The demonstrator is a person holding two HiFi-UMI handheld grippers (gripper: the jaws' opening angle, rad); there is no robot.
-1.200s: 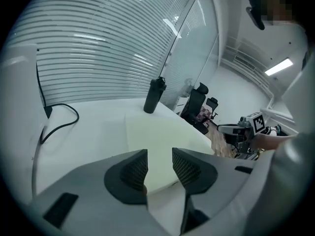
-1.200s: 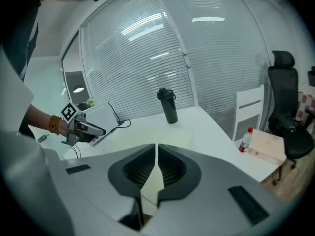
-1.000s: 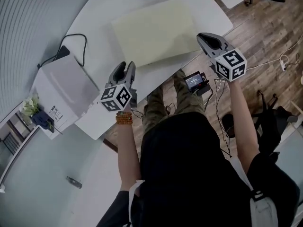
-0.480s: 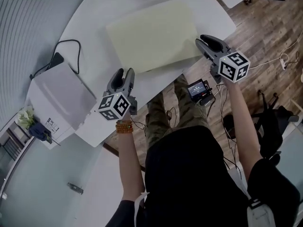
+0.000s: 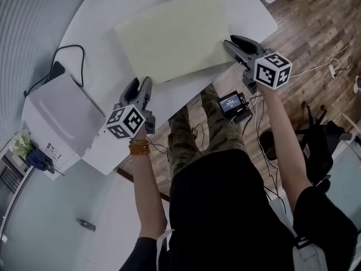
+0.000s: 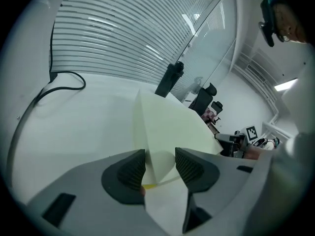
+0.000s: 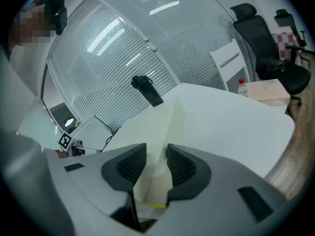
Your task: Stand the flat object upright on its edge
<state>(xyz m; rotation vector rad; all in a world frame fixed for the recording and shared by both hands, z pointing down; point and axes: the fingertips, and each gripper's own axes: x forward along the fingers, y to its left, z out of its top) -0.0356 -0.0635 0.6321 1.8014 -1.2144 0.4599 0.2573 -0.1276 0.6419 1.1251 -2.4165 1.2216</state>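
A pale yellow flat sheet [image 5: 169, 35] lies on the white table [image 5: 101, 55], its near edge along the table's front edge. My left gripper [image 5: 139, 84] is at the sheet's near left corner. In the left gripper view the sheet [image 6: 172, 127] runs between the jaws of that gripper [image 6: 160, 163]; the jaws are opening and the pads stand clear of it. My right gripper [image 5: 230, 41] is at the near right corner. There too the sheet [image 7: 160, 127] passes between the jaws of the right gripper [image 7: 156, 161], which are opening, with gaps beside the pads.
A white box-like machine [image 5: 62, 117] sits on the table's left end with a black cable [image 5: 67, 58] behind it. A dark post [image 6: 169, 80] stands at the table's far side. A small screen device [image 5: 232, 103] hangs over the person's lap. Office chairs [image 7: 261, 43] stand beyond the table.
The whole view has shifted, and both grippers and the sheet sit further left in the picture. The left gripper has come a little closer to the sheet's corner. The sheet still lies flat.
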